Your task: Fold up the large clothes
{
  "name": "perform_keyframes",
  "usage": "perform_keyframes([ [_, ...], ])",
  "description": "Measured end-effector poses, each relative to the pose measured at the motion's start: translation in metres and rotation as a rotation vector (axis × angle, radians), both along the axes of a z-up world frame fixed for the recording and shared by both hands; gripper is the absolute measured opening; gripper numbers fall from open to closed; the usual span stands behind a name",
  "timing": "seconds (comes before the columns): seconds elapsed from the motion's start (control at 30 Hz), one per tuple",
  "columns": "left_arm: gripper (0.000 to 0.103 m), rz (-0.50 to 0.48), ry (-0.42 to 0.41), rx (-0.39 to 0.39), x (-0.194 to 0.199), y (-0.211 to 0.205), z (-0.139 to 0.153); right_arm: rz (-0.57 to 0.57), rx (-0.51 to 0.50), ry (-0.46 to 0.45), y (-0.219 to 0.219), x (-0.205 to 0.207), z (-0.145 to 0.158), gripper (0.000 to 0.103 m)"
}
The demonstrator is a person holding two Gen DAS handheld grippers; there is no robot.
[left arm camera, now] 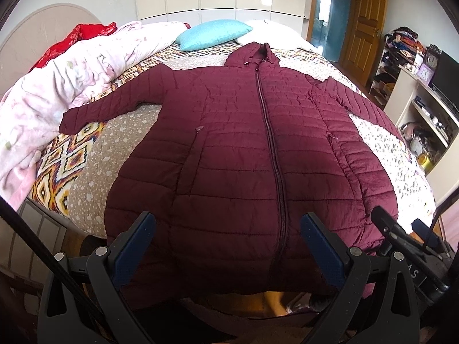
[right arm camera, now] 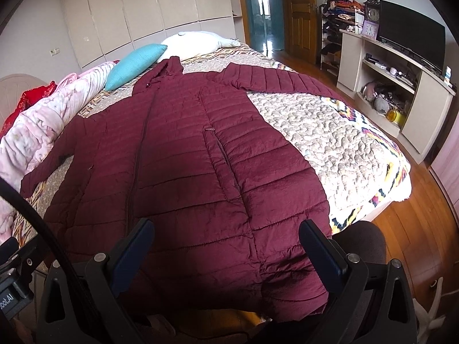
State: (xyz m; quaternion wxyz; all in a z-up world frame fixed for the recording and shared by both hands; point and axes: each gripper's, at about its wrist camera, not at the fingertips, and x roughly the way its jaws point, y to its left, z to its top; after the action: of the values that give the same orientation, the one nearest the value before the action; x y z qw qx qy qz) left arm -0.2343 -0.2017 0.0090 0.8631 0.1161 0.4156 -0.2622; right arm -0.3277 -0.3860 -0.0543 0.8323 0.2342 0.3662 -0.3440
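Note:
A large maroon quilted hooded coat (left arm camera: 229, 143) lies flat and zipped on the bed, hood toward the pillows, both sleeves spread out, hem hanging over the near bed edge. It also shows in the right wrist view (right arm camera: 186, 157). My left gripper (left arm camera: 228, 223) is open and empty, hovering above the hem near the zip. My right gripper (right arm camera: 226, 230) is open and empty above the hem on the coat's right side. The right gripper's body shows at the right edge of the left wrist view (left arm camera: 401, 235).
The bed has a patterned quilt (right arm camera: 330, 132). A pink duvet (left arm camera: 57, 86) is bunched along the left side, with a red cloth (left arm camera: 77, 34), a teal pillow (left arm camera: 212, 34) and a white pillow (right arm camera: 195, 43) at the head. A TV cabinet (right arm camera: 401, 80) stands right, across a wooden floor (right arm camera: 401, 229).

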Motion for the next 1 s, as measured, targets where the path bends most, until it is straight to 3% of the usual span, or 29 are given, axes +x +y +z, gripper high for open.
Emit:
perform_keyframes([
  [0.47, 0.101, -0.007, 0.094, 0.056, 0.026, -0.025, -0.029, -0.012, 0.077, 0.068, -0.018, 0.014, -0.027, 0.102],
  [0.77, 0.101, 0.002, 0.088, 0.124, 0.085, -0.065, -0.038, 0.011, 0.135, 0.086, -0.054, 0.044, -0.048, 0.102],
  [0.93, 0.101, 0.007, 0.088, 0.187, 0.124, -0.089, -0.07, 0.006, 0.156, 0.071, -0.088, 0.054, -0.055, 0.102],
  [1.0, 0.101, 0.008, 0.133, 0.213, 0.139, -0.095, -0.091, -0.021, 0.153, 0.06, -0.105, 0.054, -0.056, 0.102],
])
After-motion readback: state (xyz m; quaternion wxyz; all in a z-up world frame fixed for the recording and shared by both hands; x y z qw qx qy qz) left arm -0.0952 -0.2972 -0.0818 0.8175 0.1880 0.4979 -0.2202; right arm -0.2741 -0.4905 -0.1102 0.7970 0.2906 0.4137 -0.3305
